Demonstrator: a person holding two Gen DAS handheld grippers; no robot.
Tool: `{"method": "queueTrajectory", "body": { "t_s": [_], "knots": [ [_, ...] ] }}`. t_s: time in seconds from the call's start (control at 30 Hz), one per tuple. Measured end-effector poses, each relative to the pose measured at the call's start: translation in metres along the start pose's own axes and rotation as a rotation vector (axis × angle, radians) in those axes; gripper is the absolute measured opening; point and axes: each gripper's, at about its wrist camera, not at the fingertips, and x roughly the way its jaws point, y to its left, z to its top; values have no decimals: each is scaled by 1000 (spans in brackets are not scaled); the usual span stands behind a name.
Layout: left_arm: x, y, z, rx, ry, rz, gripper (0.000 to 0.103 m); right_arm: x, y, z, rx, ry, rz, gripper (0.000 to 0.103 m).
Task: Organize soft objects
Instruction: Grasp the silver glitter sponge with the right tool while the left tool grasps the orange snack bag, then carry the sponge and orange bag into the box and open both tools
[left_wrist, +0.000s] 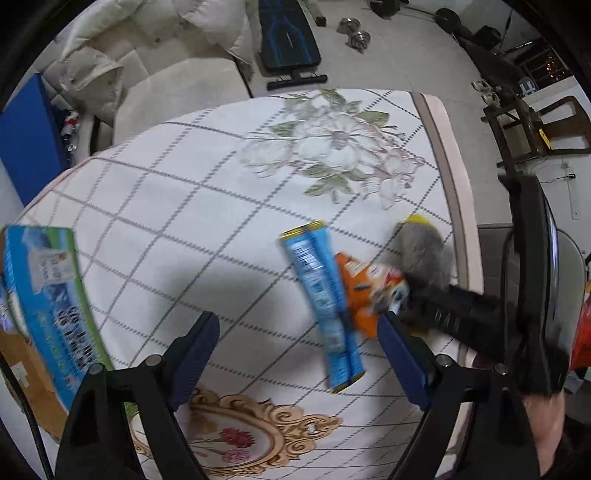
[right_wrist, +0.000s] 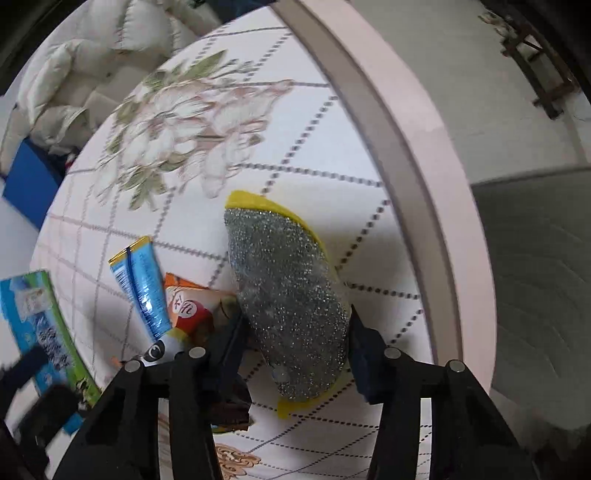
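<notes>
The left gripper (left_wrist: 295, 354) hangs with fingers apart over bare table (left_wrist: 166, 221), holding nothing. Beside the blue packet (right_wrist: 142, 280) and orange packet (right_wrist: 192, 306), the right gripper (right_wrist: 295, 343) clamps the sponge (right_wrist: 288, 295) near the table's right edge — squashy, it could slip free or drag the orange packet along.

Our two hand-held grippers: black frames, dark blue pads

Our left gripper (left_wrist: 299, 354) has glossy black plastic arms, each set with round silver screws, ending in dark navy-blue rectangular finger pads (left_wrist: 197, 354); a thin black cable runs just outside its left arm. Our right gripper (right_wrist: 295, 347) shows the same black linkage with silver screw heads and blue pads (right_wrist: 364, 363). Beyond the left gripper's right arm we see bare skin of our right hand (left_wrist: 550, 432) under a black housing.
</notes>
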Motion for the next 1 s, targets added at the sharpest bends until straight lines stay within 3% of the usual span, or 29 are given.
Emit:
{"method": "queueTrajectory", "body": {
  "t_s": [0.23, 0.37, 0.43, 0.47, 0.57, 0.77, 1.0],
  "knots": [
    [39, -40, 26, 30, 155, -83, 87, -23, -56, -15, 63, -34, 29, 49],
    [79, -64, 35, 69, 288, -40, 87, -34, -80, -25, 92, -52, 19, 49],
    [93, -73, 37, 99, 318, -9, 87, -35, -86, -30, 99, -50, 11, 49],
    [96, -77, 37, 116, 317, 16, 87, -36, -88, -31, 104, -48, 7, 49],
    [90, -88, 34, 163, 260, 80, 40, -36, -86, -36, 114, -39, -5, 48],
    [59, -82, 19, 142, 199, 27, 29, -44, -79, -50, 110, -44, -1, 47],
    [-12, -30, -6, 59, 63, -98, 22, -84, -37, -76, 49, -112, 22, 47]
  ]
}}
